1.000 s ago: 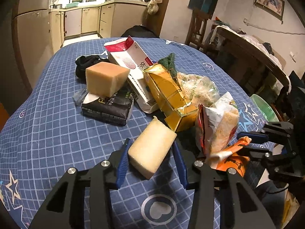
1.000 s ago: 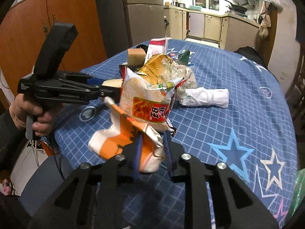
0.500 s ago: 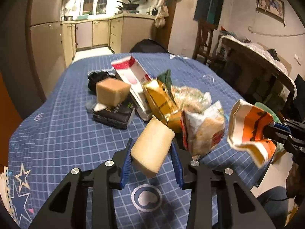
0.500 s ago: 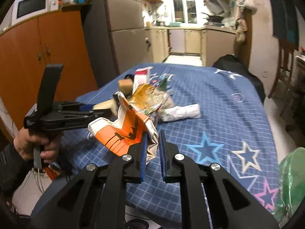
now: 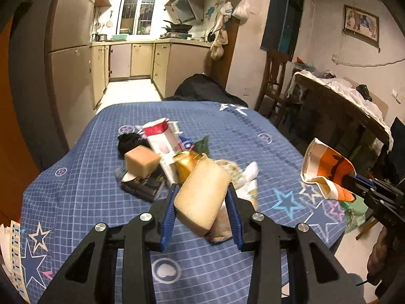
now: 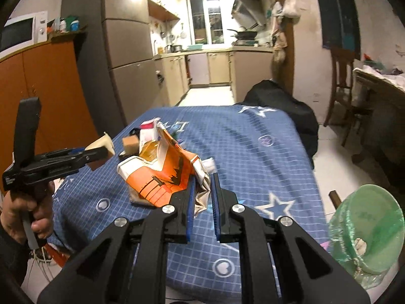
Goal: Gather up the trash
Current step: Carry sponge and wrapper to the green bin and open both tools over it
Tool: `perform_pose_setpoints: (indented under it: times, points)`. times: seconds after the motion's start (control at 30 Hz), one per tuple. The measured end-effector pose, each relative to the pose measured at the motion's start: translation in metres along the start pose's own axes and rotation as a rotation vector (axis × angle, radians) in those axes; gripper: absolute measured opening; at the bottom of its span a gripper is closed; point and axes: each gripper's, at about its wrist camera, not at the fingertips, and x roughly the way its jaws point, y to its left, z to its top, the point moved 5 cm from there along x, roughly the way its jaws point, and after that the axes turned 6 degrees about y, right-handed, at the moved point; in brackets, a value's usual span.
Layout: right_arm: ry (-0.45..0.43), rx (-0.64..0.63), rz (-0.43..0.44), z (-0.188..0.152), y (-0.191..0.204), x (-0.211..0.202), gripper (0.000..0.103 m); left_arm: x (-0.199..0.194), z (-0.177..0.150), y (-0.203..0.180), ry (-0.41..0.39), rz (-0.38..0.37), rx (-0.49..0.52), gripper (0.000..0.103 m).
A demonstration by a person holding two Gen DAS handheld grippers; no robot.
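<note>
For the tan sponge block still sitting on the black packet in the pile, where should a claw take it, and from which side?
Grip the tan sponge block across its two upright side faces, coming from above and the near side. It sits highest on the black packet, so its top and near faces are clear, while the red and white carton crowds its far right side.

Warm, dim indoor light fills both views; the brightest glow comes from the kitchen [image 6: 205, 58] at the back, where ceiling lamps flare white. The blue cloth [image 5: 83, 177] in front lies duller. Fisheye distortion bends walls and blackens the corners. The trash pile [image 5: 162, 159] looks slightly motion-blurred.
</note>
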Motion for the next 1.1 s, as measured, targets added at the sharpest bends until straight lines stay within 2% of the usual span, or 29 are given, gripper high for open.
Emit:
perform_pose_setpoints:
  times: [0.2, 0.63, 0.83, 1.1]
  points:
    - [-0.03, 0.045, -0.067, 0.008, -0.03, -0.017, 0.011, -0.002, 0.016, -0.044, -0.016, -0.048, 0.04, 0.038]
    - [-0.063, 0.149, -0.262, 0.005, -0.128, -0.071, 0.011, 0.023, 0.052, -0.176, -0.01, -0.191, 0.13, 0.038]
    - [-0.055, 0.205, -0.348, -0.003, -0.174, -0.09, 0.011, 0.039, 0.068, -0.239, 0.007, -0.242, 0.165, 0.038]
    - [-0.041, 0.277, -0.424, -0.025, -0.224, -0.112, 0.011, 0.069, 0.067, -0.324, 0.057, -0.299, 0.242, 0.038]
